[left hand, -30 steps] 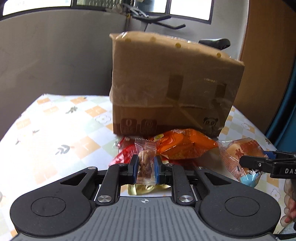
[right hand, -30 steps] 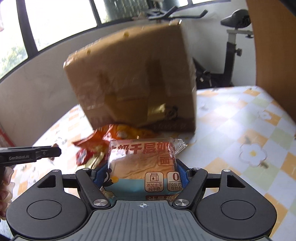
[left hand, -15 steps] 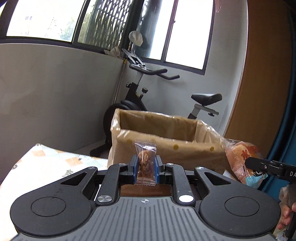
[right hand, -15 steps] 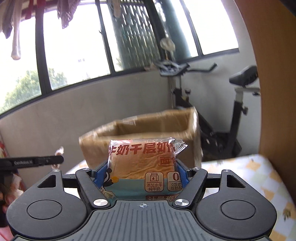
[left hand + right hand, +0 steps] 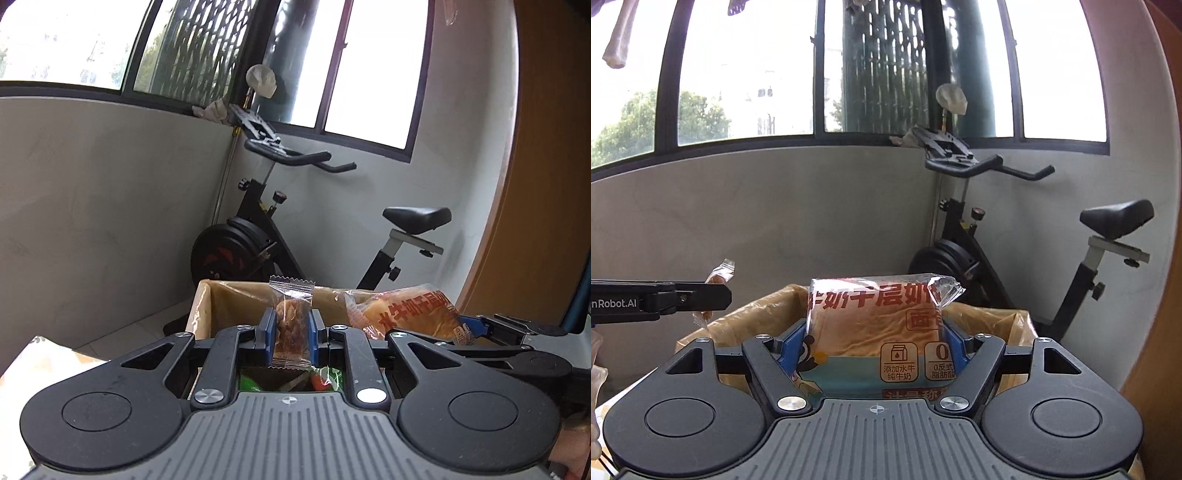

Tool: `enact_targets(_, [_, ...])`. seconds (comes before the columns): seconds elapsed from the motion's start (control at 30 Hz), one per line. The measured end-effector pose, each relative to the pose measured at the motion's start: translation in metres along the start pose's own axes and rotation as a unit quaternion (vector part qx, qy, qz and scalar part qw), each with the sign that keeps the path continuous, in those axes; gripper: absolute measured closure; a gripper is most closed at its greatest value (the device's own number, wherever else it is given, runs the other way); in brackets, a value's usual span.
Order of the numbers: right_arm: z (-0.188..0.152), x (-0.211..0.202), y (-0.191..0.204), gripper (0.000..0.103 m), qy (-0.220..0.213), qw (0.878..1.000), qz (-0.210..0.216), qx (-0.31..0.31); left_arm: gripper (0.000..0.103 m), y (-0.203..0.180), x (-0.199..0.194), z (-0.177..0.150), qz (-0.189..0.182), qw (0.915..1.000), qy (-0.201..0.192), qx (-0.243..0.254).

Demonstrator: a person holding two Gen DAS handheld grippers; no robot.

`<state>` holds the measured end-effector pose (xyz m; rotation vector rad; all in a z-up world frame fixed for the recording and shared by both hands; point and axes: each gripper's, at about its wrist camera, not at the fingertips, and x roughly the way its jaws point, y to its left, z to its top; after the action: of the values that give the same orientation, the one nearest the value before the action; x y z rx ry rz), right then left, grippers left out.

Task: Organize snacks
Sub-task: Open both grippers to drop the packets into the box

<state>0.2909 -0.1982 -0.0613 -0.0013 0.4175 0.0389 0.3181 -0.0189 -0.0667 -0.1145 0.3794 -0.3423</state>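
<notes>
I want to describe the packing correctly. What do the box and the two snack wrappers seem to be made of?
Box: brown cardboard, matt, apparently with a glossy clear plastic film over its rim.
Small wrapper in the left gripper: clear, shiny plastic film with a zigzag sealed edge.
Bread bag in the right gripper: thin, glossy printed plastic, partly transparent, crinkled at its corner.

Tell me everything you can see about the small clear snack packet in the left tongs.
The small snack packet is a clear plastic wrapper with a crimped, zigzag top edge, holding brown, lumpy pieces that look like nuts. It stands upright, pinched at its middle between the blue pads of the left tongs, top and bottom ends sticking out free. It hangs over the open cardboard box. In the right wrist view it shows edge-on beside the tongs' black finger.
</notes>
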Motion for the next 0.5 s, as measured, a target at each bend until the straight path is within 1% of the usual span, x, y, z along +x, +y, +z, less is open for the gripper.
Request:
enact_targets(0.1, [-0.01,0.015,0.008,0.033,0.03,1.0,0.002,0.001,0.083,0.002,0.013,-0.005,0.0,0.9998,0.02,0.005])
enact_targets(0.17, [-0.016,0.018,0.011,0.031,0.044,0.999,0.004,0.001,0.08,0.008,0.012,-0.009,0.004,0.9994,0.033,0.014])
enact_targets(0.23, [-0.02,0.014,0.012,0.029,0.043,0.999,0.012,0.004,0.053,0.013,0.008,-0.011,0.0,0.9993,0.036,0.014])
enact_targets(0.27, [-0.021,0.01,0.011,0.025,0.038,0.999,0.012,0.007,0.048,0.016,0.005,-0.013,-0.001,0.9994,0.031,0.013])
enact_targets(0.3, [-0.022,0.006,0.009,0.019,0.033,0.999,0.013,0.012,0.045,0.019,0.003,-0.013,0.001,0.9996,0.027,0.012])
enact_targets(0.4, [-0.024,-0.007,0.0,0.018,0.025,0.999,0.019,0.037,0.045,0.028,-0.005,-0.013,0.007,0.9995,0.03,0.0])
enact_targets(0.5, [-0.027,-0.024,-0.009,0.018,0.016,0.998,0.028,0.054,0.045,0.041,-0.02,-0.016,0.005,0.9994,0.031,-0.015])
